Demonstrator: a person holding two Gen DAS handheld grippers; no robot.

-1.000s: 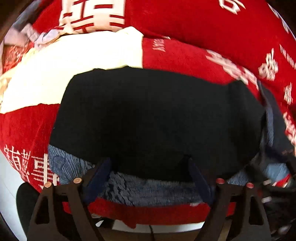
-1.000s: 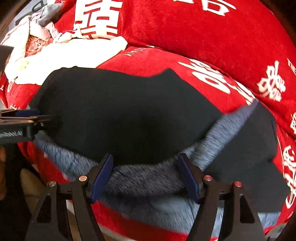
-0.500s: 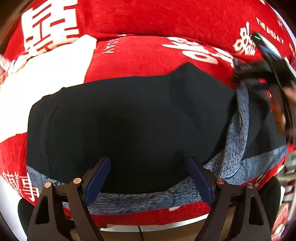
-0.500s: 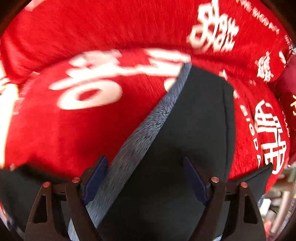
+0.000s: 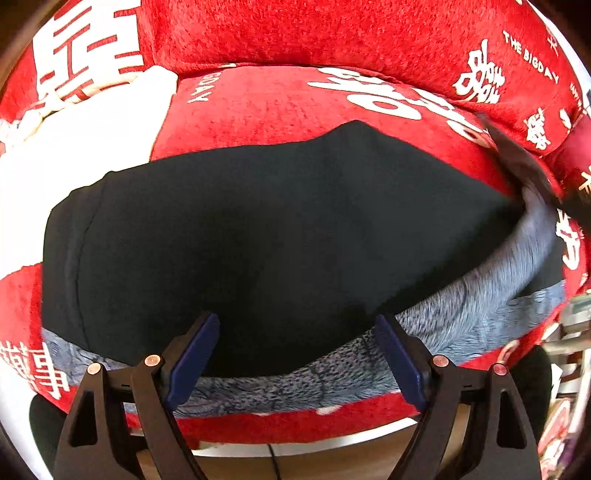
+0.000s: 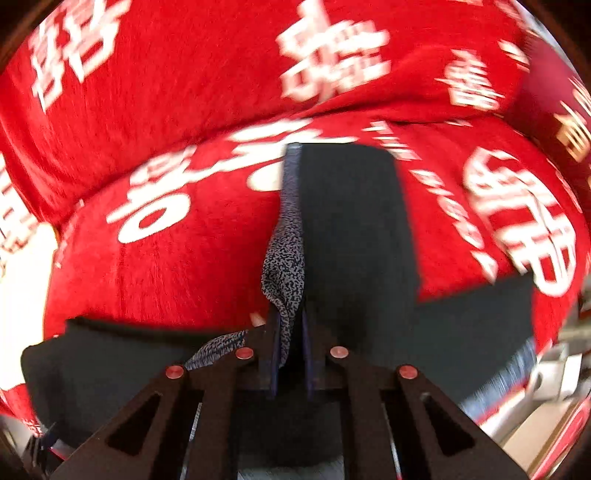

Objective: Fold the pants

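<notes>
Black pants (image 5: 266, 236) with a grey fleecy lining (image 5: 472, 314) lie spread across a red sofa seat. My left gripper (image 5: 295, 354) is open, its blue pads either side of the pants' near edge, holding nothing. My right gripper (image 6: 290, 354) is shut on the pants (image 6: 354, 229), pinching a fold where the grey lining (image 6: 284, 266) shows, with a black leg stretching away from it. In the left wrist view the right gripper is a dark blur at the far right edge (image 5: 524, 166).
The red sofa cover (image 5: 288, 99) has white characters; its backrest (image 5: 332, 29) rises behind the seat. A white cloth (image 5: 74, 147) lies on the seat to the left of the pants. The sofa's front edge (image 5: 295, 424) is just below my left gripper.
My right gripper has swung to the right end of the pants and closed on a fold there. My left gripper stayed open at the near edge while its view shifted right.
</notes>
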